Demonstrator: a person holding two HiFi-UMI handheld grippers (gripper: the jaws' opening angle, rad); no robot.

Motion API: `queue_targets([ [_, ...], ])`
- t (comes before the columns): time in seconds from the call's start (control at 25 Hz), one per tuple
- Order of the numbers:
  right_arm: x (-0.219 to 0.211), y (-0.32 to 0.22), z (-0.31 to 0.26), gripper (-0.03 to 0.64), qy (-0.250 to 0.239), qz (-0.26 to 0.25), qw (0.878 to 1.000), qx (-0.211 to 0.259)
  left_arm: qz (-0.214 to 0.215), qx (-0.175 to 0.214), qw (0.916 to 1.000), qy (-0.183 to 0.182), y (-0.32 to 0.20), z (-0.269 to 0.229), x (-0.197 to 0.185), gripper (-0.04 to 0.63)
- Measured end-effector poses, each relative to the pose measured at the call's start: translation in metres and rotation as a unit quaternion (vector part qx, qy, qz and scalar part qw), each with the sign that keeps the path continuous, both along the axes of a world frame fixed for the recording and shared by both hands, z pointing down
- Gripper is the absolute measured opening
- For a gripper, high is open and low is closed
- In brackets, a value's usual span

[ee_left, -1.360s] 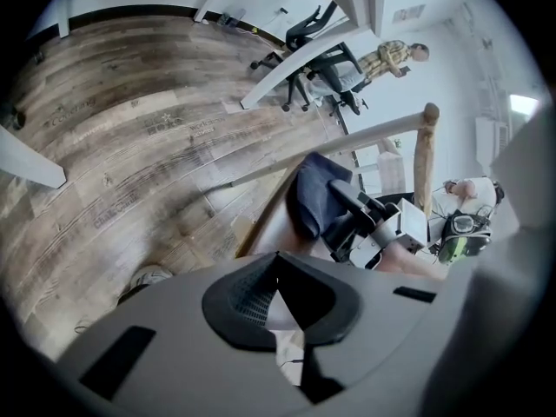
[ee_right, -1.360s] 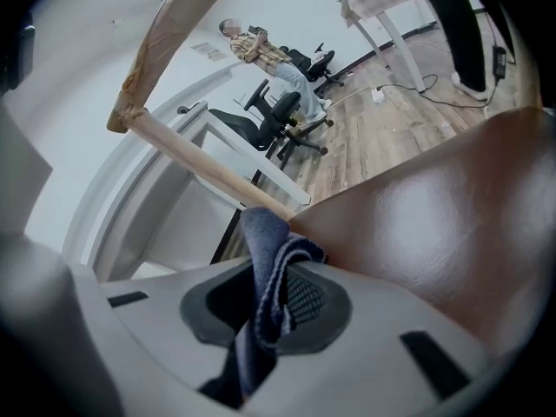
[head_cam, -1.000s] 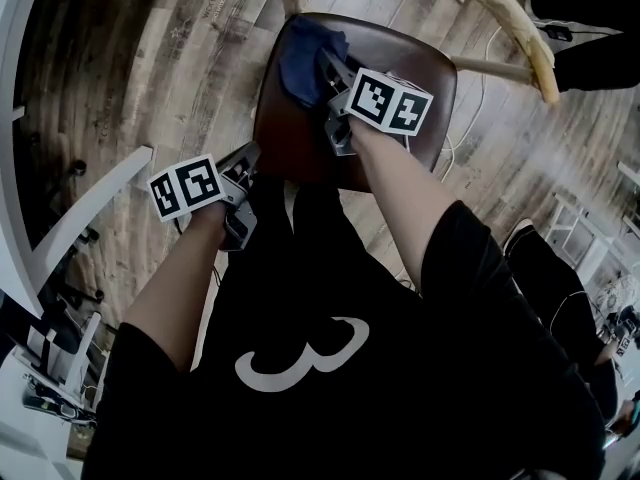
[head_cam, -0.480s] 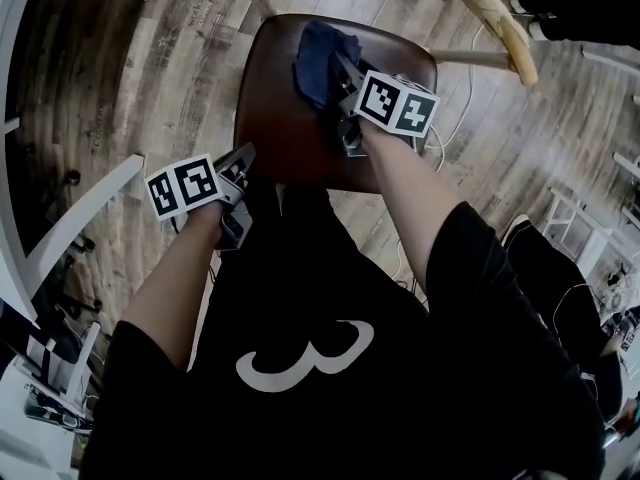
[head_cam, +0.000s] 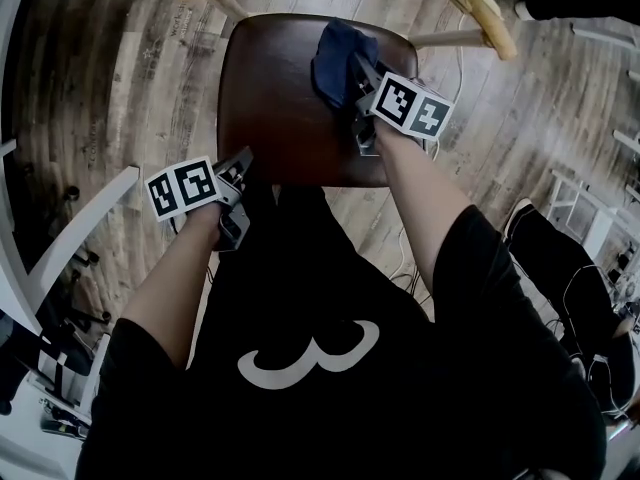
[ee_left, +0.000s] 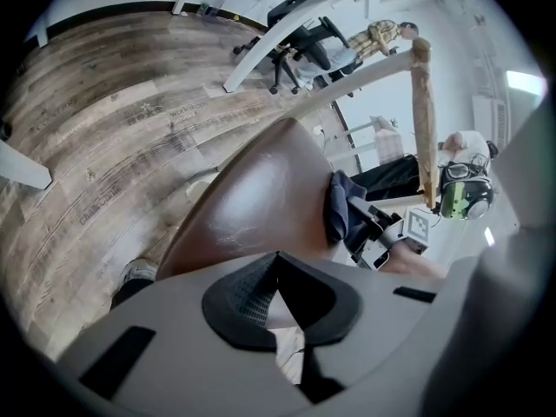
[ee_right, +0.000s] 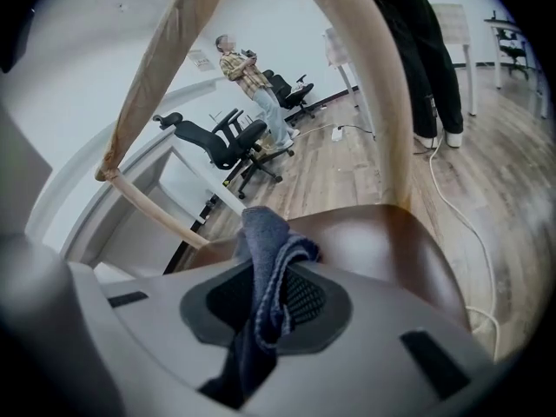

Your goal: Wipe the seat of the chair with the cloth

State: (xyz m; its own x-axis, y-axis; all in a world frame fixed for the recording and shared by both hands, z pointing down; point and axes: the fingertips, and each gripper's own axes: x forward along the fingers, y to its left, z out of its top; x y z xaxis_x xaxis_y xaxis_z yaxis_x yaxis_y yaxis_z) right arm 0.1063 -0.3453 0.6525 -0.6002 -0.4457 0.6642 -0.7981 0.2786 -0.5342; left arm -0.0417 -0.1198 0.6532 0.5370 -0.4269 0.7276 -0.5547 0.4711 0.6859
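Observation:
The brown chair seat [head_cam: 280,98] lies below me, seen in all three views [ee_left: 261,189] [ee_right: 391,250]. A dark blue cloth [head_cam: 336,56] rests bunched on the seat's far right part. My right gripper [head_cam: 358,76] is shut on the cloth [ee_right: 265,241], which hangs out between its jaws [ee_right: 265,298]. My left gripper [head_cam: 240,163] hovers off the seat's near left edge, its jaws together with nothing between them [ee_left: 278,263]. In the left gripper view the cloth [ee_left: 337,205] and the right gripper [ee_left: 372,233] show across the seat.
The chair's pale wooden back rail [head_cam: 470,8] curves over the far side [ee_right: 373,85]. A white desk leg [head_cam: 85,218] stands at the left. A person in black trousers [ee_right: 426,42], a cable [ee_right: 460,207] and office chairs [ee_right: 226,142] are beyond on the wooden floor.
My right gripper has slid the cloth to the right along the far part of the seat. The left gripper has stayed by the near left edge.

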Motion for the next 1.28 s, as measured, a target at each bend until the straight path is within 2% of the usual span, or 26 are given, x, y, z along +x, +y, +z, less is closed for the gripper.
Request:
queue_targets([
  [0.44, 0.079, 0.0, 0.003, 0.054, 0.048, 0.038, 0.998, 0.011, 0.027, -0.008, 0.9996, 0.003, 0.002, 0.007, 0.019, 0.012],
  [0.76, 0.122, 0.007, 0.01, 0.054, 0.067, 0.063, 0.996, 0.006, 0.022, -0.007, 0.9997, 0.012, 0.003, 0.005, 0.035, 0.012],
  [0.92, 0.126, 0.008, 0.011, 0.054, 0.057, 0.071, 0.996, 0.013, 0.029, 0.0, 0.9993, 0.023, 0.001, 0.005, 0.044, 0.012],
  [1.12, 0.122, 0.007, 0.003, 0.054, 0.036, 0.099, 0.994, 0.013, 0.076, 0.017, 0.9969, 0.014, 0.002, 0.002, 0.053, 0.012],
  [1.28, 0.112, 0.005, -0.018, 0.054, 0.001, 0.112, 0.993, 0.026, 0.081, 0.023, 0.9963, 0.016, 0.001, -0.002, 0.051, 0.012],
])
